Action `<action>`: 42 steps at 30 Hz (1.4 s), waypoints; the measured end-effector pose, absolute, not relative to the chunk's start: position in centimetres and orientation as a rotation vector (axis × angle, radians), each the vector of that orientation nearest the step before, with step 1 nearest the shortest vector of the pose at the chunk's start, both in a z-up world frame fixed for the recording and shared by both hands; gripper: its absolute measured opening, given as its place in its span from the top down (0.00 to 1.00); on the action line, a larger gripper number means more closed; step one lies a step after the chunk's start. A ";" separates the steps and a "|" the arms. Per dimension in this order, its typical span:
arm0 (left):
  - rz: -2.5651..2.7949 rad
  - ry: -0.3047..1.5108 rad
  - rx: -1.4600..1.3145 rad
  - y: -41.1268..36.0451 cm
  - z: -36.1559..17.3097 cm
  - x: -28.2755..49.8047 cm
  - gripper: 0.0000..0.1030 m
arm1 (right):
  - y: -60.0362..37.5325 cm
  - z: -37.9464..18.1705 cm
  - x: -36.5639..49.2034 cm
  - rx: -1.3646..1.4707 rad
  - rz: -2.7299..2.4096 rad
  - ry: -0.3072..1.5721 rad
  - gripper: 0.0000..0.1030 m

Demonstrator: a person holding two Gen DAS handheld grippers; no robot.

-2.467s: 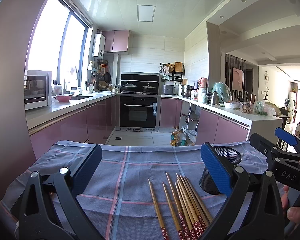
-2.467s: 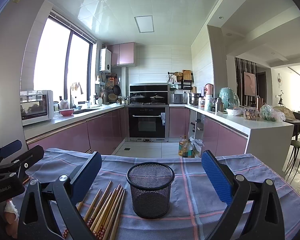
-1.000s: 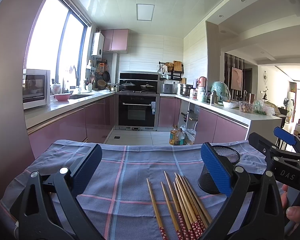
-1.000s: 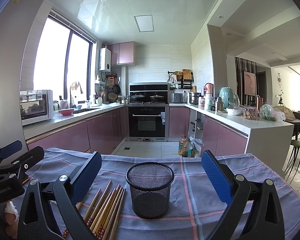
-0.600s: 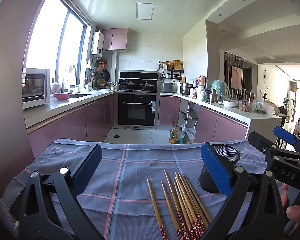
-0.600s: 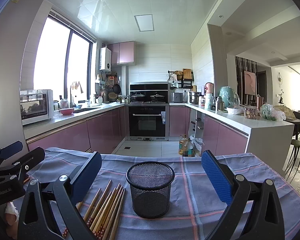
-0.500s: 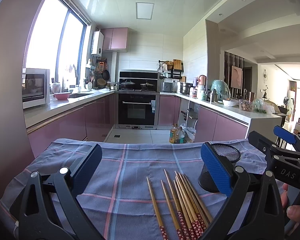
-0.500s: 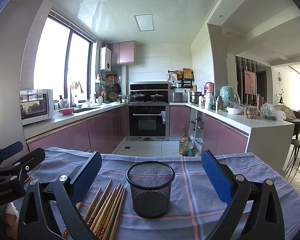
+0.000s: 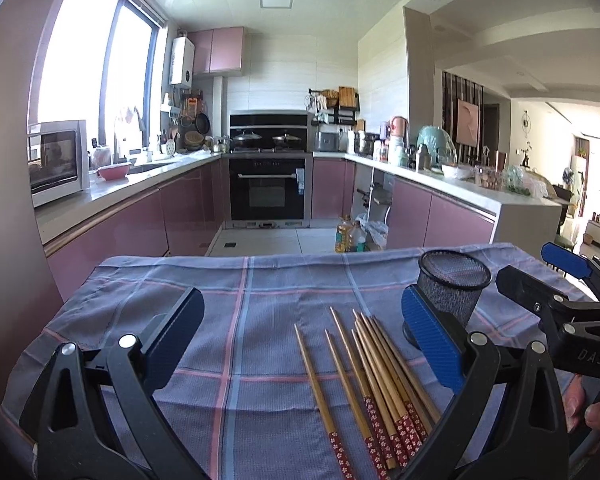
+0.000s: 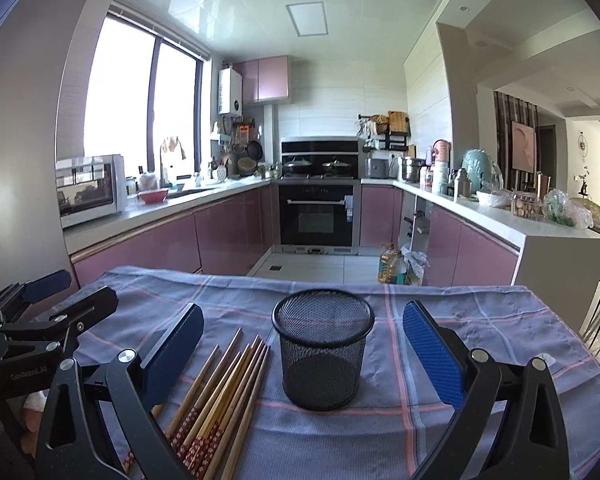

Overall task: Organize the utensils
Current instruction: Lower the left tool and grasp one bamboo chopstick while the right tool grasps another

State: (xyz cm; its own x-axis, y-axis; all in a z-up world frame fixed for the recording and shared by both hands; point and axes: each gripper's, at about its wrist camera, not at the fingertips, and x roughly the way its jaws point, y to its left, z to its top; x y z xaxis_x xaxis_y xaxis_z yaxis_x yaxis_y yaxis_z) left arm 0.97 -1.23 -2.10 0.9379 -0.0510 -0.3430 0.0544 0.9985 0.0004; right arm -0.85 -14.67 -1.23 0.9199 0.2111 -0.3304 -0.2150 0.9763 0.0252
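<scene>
Several bamboo chopsticks [image 9: 374, 376] with red patterned ends lie side by side on a blue checked cloth [image 9: 236, 320]. A black mesh cup [image 10: 322, 354] stands upright and empty just right of them. My left gripper [image 9: 300, 344] hovers open above the cloth, the chopsticks between its blue pads. My right gripper [image 10: 302, 354] is open too, with the mesh cup [image 9: 452, 284] framed between its pads and the chopsticks [image 10: 220, 396] by its left finger. Each gripper shows at the edge of the other's view.
The cloth-covered table ends at a far edge [image 10: 300, 280] facing a kitchen with pink cabinets. An oven [image 9: 268, 192] stands at the back, oil bottles [image 10: 390, 268] on the floor. A person's fingers [image 9: 592, 408] show at the lower right.
The left wrist view has tilted down a little, so the table and chopsticks sit slightly higher in it. The right gripper has barely moved. Both stay open.
</scene>
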 end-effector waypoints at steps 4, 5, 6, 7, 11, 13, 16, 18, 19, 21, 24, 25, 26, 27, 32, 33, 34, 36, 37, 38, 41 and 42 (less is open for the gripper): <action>-0.091 0.492 0.032 -0.8 -4.0 3.1 0.12 | -14.1 -3.5 0.3 -0.032 0.289 0.475 0.07; -0.098 0.522 0.037 -0.8 -4.5 3.5 0.14 | -13.9 -4.1 0.7 -0.034 0.303 0.510 0.08; -0.108 0.553 0.043 -0.6 -5.3 4.2 0.16 | -13.8 -4.8 1.0 -0.035 0.315 0.544 0.10; -0.120 0.585 0.049 -0.5 -5.8 4.7 0.18 | -13.6 -5.3 1.4 -0.034 0.320 0.580 0.14; -0.160 0.697 0.049 -0.3 -8.0 6.6 0.23 | -13.1 -7.7 3.3 -0.002 0.335 0.710 0.32; -0.170 0.743 0.060 -0.5 -9.1 7.4 0.28 | -12.6 -8.5 4.1 -0.003 0.341 0.761 0.39; -0.189 0.801 0.058 -0.8 -10.3 8.4 0.36 | -11.9 -9.0 5.0 -0.002 0.357 0.829 0.46; -0.199 0.834 0.047 -0.9 -11.0 9.2 0.38 | -11.6 -9.3 5.2 -0.005 0.367 0.853 0.50; -0.200 0.846 0.044 -0.9 -11.2 9.5 0.40 | -11.3 -9.4 5.4 -0.013 0.367 0.864 0.53; -0.205 0.868 0.038 -1.0 -11.4 9.7 0.45 | -11.2 -9.6 5.7 -0.024 0.364 0.870 0.55; -0.212 0.891 0.032 -1.0 -11.7 10.2 0.51 | -10.8 -9.7 6.3 -0.037 0.357 0.881 0.58; -0.214 0.891 0.036 -1.1 -11.7 10.4 0.54 | -10.6 -9.8 6.5 -0.043 0.356 0.885 0.58; -0.220 0.895 0.038 -1.2 -11.7 10.4 0.57 | -10.5 -9.7 6.6 -0.052 0.354 0.886 0.59; -0.224 0.896 0.041 -1.4 -11.7 10.7 0.60 | -10.4 -9.7 6.8 -0.054 0.351 0.888 0.59; -0.232 0.899 0.041 -1.9 -11.7 11.6 0.66 | -10.2 -9.8 7.7 -0.045 0.346 0.892 0.67; -0.236 0.900 0.032 -2.0 -11.6 11.5 0.73 | -10.3 -9.8 7.8 -0.028 0.354 0.894 0.70; -0.236 0.902 0.022 -2.0 -11.6 11.6 0.78 | -10.6 -9.8 7.9 -0.009 0.356 0.896 0.77; -0.234 0.903 0.010 -2.1 -11.6 11.9 0.84 | -10.9 -9.9 7.9 0.019 0.365 0.901 0.89; -0.234 0.903 0.001 -2.0 -11.6 12.0 0.89 | -11.0 -9.9 7.9 0.030 0.370 0.901 0.90; -0.234 0.904 -0.011 -1.9 -11.7 12.1 0.89 | -11.1 -9.9 7.9 0.037 0.372 0.900 0.90; -0.228 0.900 -0.032 -1.7 -11.7 12.1 0.92 | -11.4 -9.9 7.8 0.062 0.386 0.899 0.93; -0.227 0.898 -0.039 -1.6 -11.7 12.1 0.93 | -11.5 -9.8 7.7 0.068 0.392 0.897 0.94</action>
